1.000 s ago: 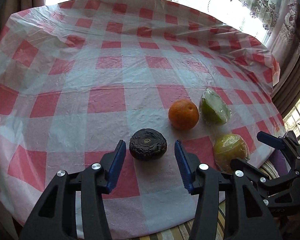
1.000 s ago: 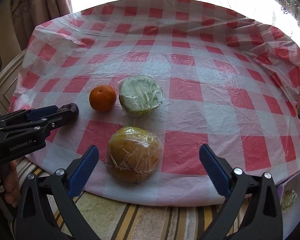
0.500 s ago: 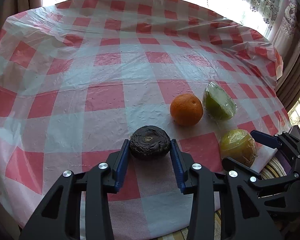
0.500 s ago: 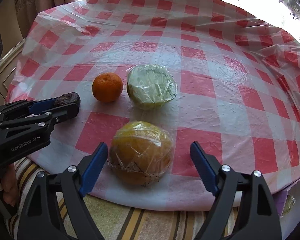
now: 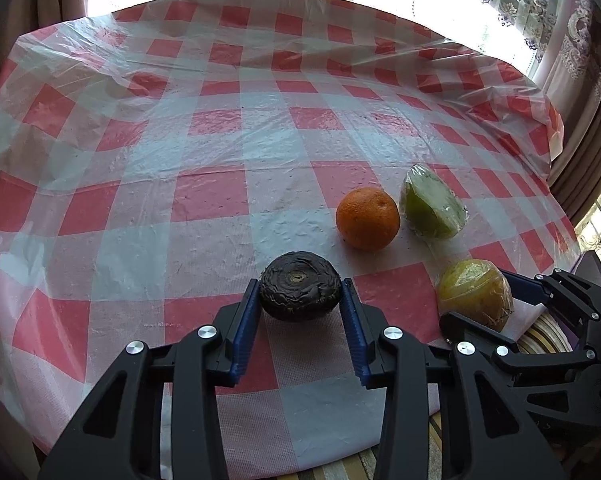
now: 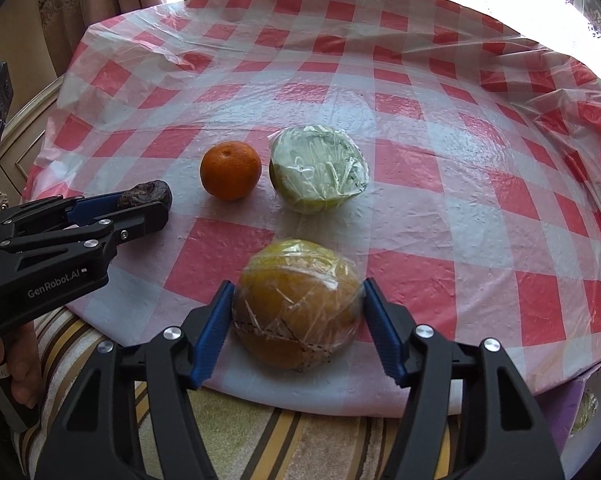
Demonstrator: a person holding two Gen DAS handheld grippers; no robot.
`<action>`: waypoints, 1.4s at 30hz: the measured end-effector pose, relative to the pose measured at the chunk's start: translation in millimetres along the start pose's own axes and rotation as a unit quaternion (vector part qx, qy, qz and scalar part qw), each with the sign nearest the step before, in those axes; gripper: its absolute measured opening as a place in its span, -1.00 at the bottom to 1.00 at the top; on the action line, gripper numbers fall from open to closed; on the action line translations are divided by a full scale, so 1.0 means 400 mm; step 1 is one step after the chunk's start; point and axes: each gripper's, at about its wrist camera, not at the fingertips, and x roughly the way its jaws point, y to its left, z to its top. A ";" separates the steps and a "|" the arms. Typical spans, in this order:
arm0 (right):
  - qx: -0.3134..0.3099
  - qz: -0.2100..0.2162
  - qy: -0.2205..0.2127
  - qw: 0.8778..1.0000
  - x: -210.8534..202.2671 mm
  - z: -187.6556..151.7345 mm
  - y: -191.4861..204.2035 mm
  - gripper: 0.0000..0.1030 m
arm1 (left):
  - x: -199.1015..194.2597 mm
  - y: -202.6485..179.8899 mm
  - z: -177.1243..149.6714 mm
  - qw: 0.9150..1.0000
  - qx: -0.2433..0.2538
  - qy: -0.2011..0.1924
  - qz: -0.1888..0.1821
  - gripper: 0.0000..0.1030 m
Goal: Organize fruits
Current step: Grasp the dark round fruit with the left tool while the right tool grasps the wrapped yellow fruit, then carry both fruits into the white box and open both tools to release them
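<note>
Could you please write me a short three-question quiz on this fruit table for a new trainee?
1. Which fruit sits between the fingers of the left claw?
2. True or false: the orange is wrapped in plastic film.
3. The right claw is around: A) the wrapped green fruit; B) the wrapped yellow fruit; C) the orange.

Key: 1. The dark wrinkled fruit, gripped by both pads. 2. False, it is bare. 3. B; the jaws have just been closing on it.

Red-and-white checked tablecloth [image 5: 204,200], orange fruit [image 5: 367,218]
</note>
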 end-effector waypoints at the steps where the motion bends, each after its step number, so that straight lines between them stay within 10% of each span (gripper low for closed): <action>1: 0.003 0.002 -0.001 1.000 -0.003 -0.002 -0.003 0.25 | -0.003 -0.001 0.000 1.000 0.000 -0.002 0.001 -0.26; 42: 0.106 -0.009 -0.074 0.992 -0.227 -0.103 -0.234 0.25 | -0.131 -0.200 0.013 0.995 0.087 -0.041 0.001 -0.26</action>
